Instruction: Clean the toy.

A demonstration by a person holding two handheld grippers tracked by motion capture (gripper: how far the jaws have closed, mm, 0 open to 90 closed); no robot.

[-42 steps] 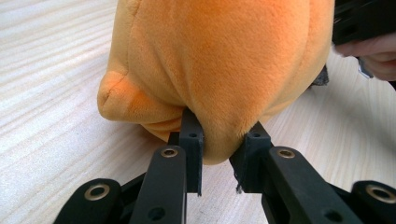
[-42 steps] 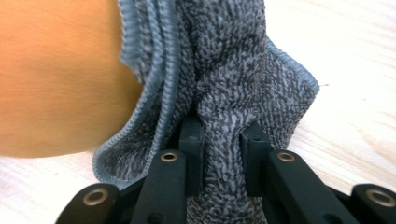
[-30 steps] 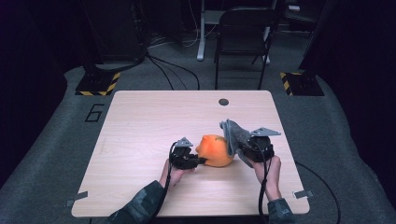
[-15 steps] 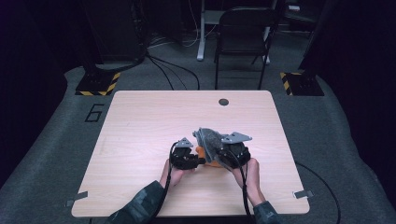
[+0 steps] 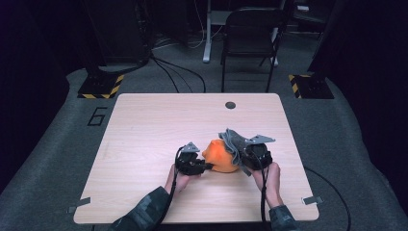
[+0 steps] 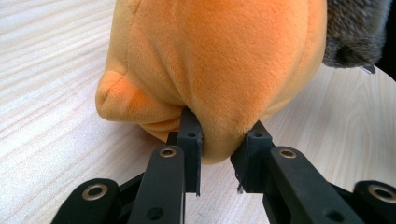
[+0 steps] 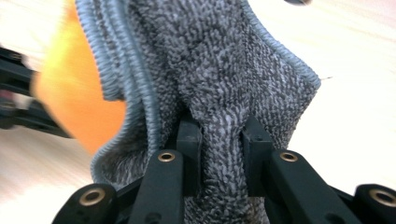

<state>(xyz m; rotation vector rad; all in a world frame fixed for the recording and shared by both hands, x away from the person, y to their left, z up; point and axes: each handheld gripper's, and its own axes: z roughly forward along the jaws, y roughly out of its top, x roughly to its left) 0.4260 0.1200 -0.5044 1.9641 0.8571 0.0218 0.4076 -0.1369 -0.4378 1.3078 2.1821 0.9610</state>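
Note:
An orange plush toy (image 5: 221, 155) lies on the wooden table (image 5: 159, 125), near its front middle. My left gripper (image 5: 204, 166) is shut on the toy's left end; in the left gripper view the two pads pinch a fold of orange plush (image 6: 219, 140). My right gripper (image 5: 240, 161) is shut on a grey towelling cloth (image 5: 233, 140), which lies against the toy's right side. In the right gripper view a bunch of the grey cloth (image 7: 219, 93) is squeezed between the jaws, with the orange toy (image 7: 74, 93) behind it at the left.
A small dark round grommet (image 5: 230, 105) sits in the table near its far edge. A black chair (image 5: 250, 43) stands beyond the table, and cables run across the grey floor. Bare tabletop lies to the left and at the back.
My right gripper carried the grey cloth left over the toy, then came back right and lower. The cloth now rests on the toy's right side. The left gripper kept still.

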